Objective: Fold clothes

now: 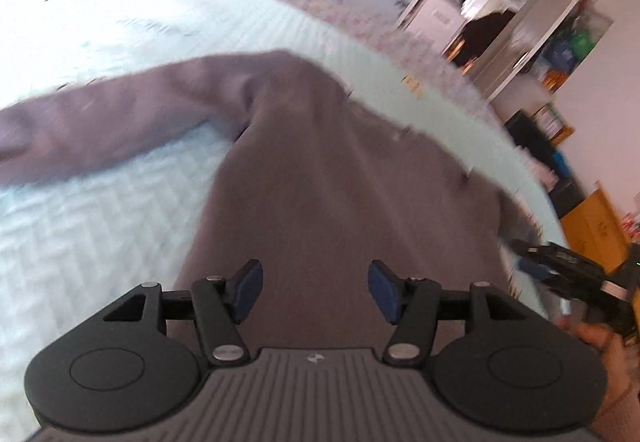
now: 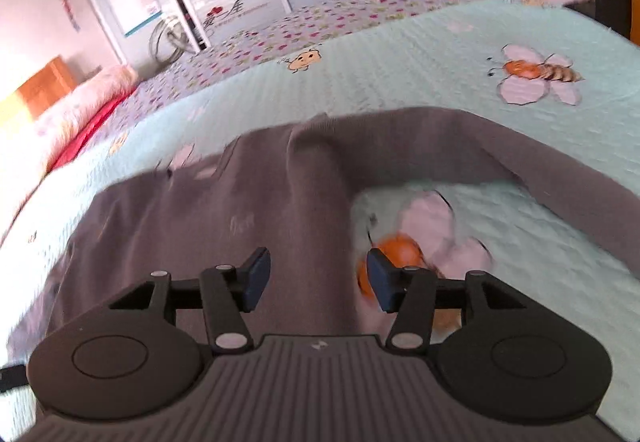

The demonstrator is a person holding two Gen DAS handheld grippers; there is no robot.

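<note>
Pale green bedspread (image 1: pixel 100 202) carried a grey long-sleeved top (image 1: pixel 320 178) lying flat, sleeves out, and with the left gripper (image 1: pixel 316 292) and right gripper (image 2: pixel 318 280) both spread and empty over its near hem, pinching each corner squarely seemed the best start.

Both wrist views set low and close over the bed (image 1: pixel 100 210), looking forward along the tongs, grey garment (image 1: pixel 320 182) shared, seen from opposite sides
</note>
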